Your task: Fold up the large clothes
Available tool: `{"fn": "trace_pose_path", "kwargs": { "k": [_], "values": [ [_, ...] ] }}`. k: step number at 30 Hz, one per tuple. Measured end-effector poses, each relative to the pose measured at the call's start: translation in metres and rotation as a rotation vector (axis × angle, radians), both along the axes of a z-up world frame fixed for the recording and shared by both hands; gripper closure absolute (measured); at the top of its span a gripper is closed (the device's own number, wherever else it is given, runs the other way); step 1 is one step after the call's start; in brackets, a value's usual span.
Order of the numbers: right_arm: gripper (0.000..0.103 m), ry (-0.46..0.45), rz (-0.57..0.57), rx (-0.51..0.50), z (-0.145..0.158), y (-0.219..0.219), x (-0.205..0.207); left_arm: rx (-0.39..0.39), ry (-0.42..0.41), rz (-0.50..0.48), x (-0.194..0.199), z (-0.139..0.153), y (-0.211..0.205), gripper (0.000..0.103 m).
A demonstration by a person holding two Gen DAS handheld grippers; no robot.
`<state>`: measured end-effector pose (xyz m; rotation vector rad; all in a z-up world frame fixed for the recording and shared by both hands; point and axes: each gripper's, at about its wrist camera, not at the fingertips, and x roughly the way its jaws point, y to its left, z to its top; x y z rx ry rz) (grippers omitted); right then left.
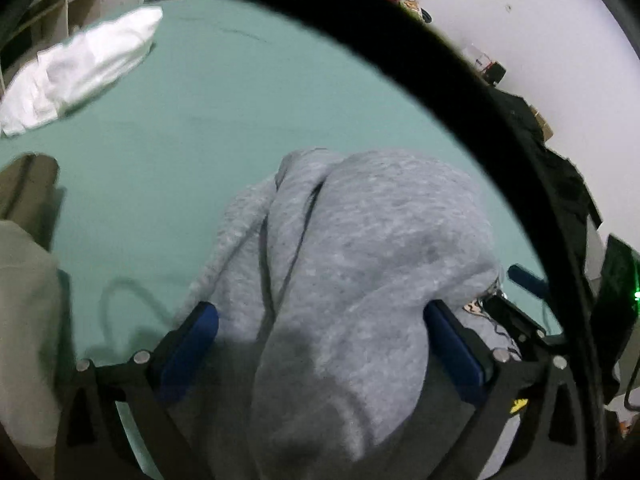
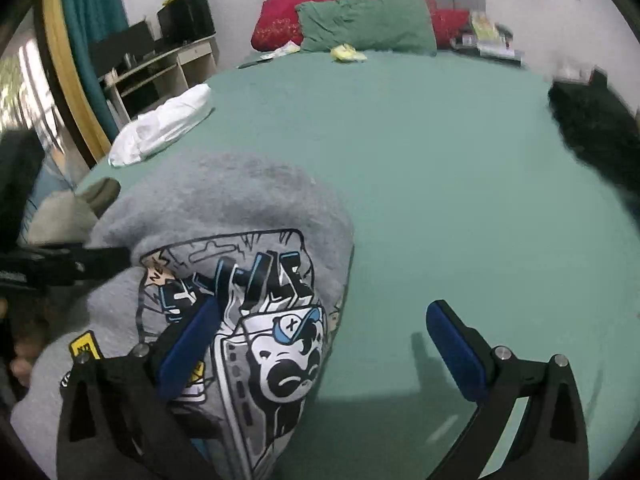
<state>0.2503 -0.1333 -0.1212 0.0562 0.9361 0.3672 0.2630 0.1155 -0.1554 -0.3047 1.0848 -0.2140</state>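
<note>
Left gripper [image 1: 320,344] stands released, its jaws spread wide with the grey sweatshirt [image 1: 352,264] bunched between the blue pads [image 1: 192,344] but not pinched. Right gripper [image 2: 320,344] is likewise spread and holds nothing; its left pad lies over the printed front of the sweatshirt [image 2: 224,280], its right pad over bare bed sheet [image 2: 460,184]. The garment sits in a heap at the near edge of the bed, its bulk running away from both grippers toward the headboard end. The left gripper is squarely on it; the right one is at its right-hand border. Open sheet stretches ahead and to the right, good room for spreading. A white folded cloth [image 2: 164,128] lies by the left edge, dark clothing [image 2: 592,132] by the right.
</note>
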Motion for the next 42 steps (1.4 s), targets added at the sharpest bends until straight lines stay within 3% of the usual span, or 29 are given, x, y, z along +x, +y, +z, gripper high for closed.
{"fn": "trace_pose_path", "kwargs": {
  "k": [4, 9, 12, 16, 21, 23, 31, 35, 38, 42],
  "values": [
    [0.002, 0.010, 0.020, 0.030, 0.005, -0.006, 0.000, -0.026, 0.032, 0.004, -0.004, 0.006, 0.009, 0.001],
    [0.002, 0.014, -0.028, 0.130, 0.019, -0.027, -0.024, -0.036, -0.005, 0.033, -0.031, 0.024, 0.038, 0.002],
    [0.002, 0.021, -0.017, 0.182, 0.025, -0.032, -0.044, -0.048, 0.040, 0.026, -0.045, 0.010, 0.052, 0.002],
    [0.002, 0.051, 0.016, 0.196, 0.024, -0.025, -0.058, -0.026, 0.011, -0.020, -0.052, 0.002, 0.048, 0.001],
    [0.002, 0.071, 0.018, 0.240, 0.024, -0.025, -0.068, -0.249, 0.132, -0.018, -0.040, -0.040, 0.056, 0.000],
    [0.002, 0.075, 0.025, 0.246, 0.024, -0.025, -0.070, -0.292, 0.120, -0.032, -0.039, -0.045, 0.060, 0.000],
    [0.002, 0.101, 0.039, 0.262, 0.009, -0.028, -0.068, -0.287, 0.106, -0.161, -0.041, -0.041, 0.020, 0.001],
    [0.002, 0.136, 0.043, 0.318, 0.000, -0.035, -0.067, -0.359, 0.087, -0.149, -0.046, -0.045, 0.016, 0.001],
    [0.002, 0.186, 0.030, 0.412, -0.012, -0.039, -0.067, -0.352, 0.039, -0.146, -0.056, -0.050, 0.016, 0.001],
    [0.002, 0.182, 0.017, 0.439, -0.018, -0.035, -0.074, -0.323, -0.039, -0.131, -0.068, -0.053, 0.009, 0.001]
  ]
}}
